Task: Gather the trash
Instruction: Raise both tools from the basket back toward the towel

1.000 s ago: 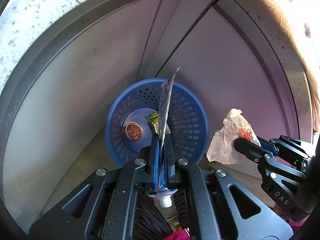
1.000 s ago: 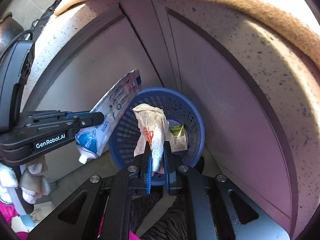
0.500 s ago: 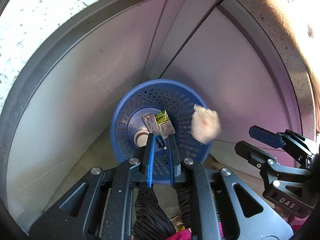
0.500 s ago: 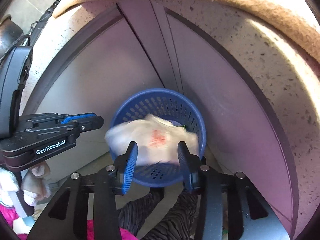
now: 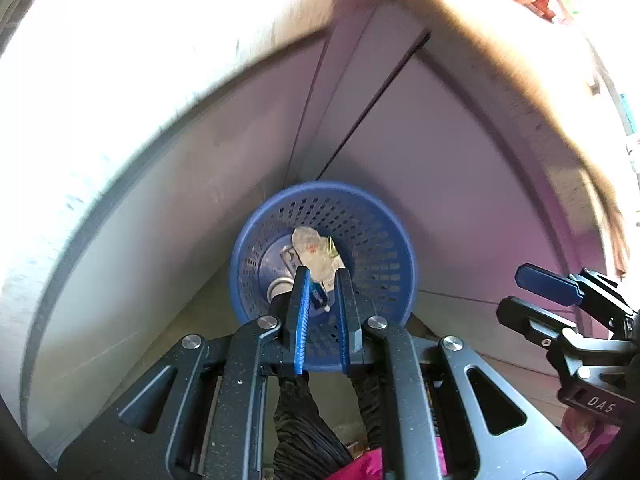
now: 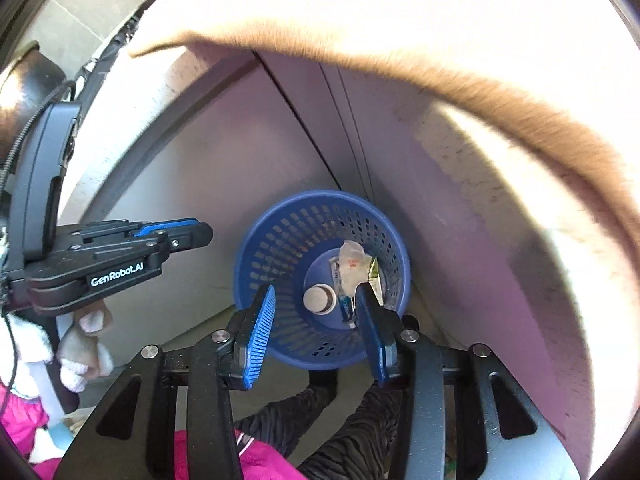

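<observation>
A round blue perforated basket (image 5: pixel 372 240) (image 6: pixel 280 248) stands on the floor in a corner between grey panels. Inside lie a crumpled white wrapper (image 5: pixel 310 246) (image 6: pixel 352 268), a flattened tube (image 6: pixel 345 306), a small green carton (image 6: pixel 375 276) and a round cup (image 6: pixel 319 299). My left gripper (image 5: pixel 322 276) is open and empty above the basket's near rim. My right gripper (image 6: pixel 316 296) is open wide and empty above the basket. Each gripper shows in the other's view: the right gripper (image 5: pixel 536 296) and the left gripper (image 6: pixel 188 234).
Grey cabinet panels (image 5: pixel 420 140) meet behind the basket under a speckled stone counter edge (image 6: pixel 500 184). The person's dark trousers (image 6: pixel 344 440) and pink garment (image 6: pixel 256 460) are below the grippers. A gloved hand (image 6: pixel 84 344) holds the left gripper.
Both grippers opened: the tube dropped from the left and the wrapper from the right, both now lying in the basket. Both grippers have risen away from the basket.
</observation>
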A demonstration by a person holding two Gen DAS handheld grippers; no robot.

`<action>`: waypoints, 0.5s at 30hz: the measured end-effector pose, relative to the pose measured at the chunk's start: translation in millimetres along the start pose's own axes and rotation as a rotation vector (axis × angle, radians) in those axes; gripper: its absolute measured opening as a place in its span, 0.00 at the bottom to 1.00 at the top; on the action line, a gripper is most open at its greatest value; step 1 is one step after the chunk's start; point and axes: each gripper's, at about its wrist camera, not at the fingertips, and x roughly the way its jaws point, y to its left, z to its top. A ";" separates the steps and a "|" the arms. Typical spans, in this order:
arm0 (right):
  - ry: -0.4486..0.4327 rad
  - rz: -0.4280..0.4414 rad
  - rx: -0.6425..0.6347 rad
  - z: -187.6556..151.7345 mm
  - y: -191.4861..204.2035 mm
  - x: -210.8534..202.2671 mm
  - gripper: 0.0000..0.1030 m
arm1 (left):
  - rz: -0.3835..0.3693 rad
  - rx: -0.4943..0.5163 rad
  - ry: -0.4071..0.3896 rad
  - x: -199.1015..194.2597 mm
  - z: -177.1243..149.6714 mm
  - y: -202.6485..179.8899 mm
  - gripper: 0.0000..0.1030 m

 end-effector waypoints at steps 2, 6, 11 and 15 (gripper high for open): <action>-0.015 0.011 -0.003 0.8 -1.1 -6.1 0.39 | -0.004 0.009 -0.023 -12.0 3.3 -2.6 0.10; -0.045 0.050 -0.010 3.6 -5.3 -34.0 0.40 | -0.013 0.017 -0.077 -38.3 12.5 -5.7 0.25; -0.097 0.078 -0.042 8.8 -7.7 -72.0 0.44 | -0.029 0.014 -0.163 -73.5 32.2 -10.1 0.29; -0.152 0.078 -0.054 18.7 -14.9 -94.2 0.51 | -0.048 -0.001 -0.218 -92.9 51.1 -14.3 0.35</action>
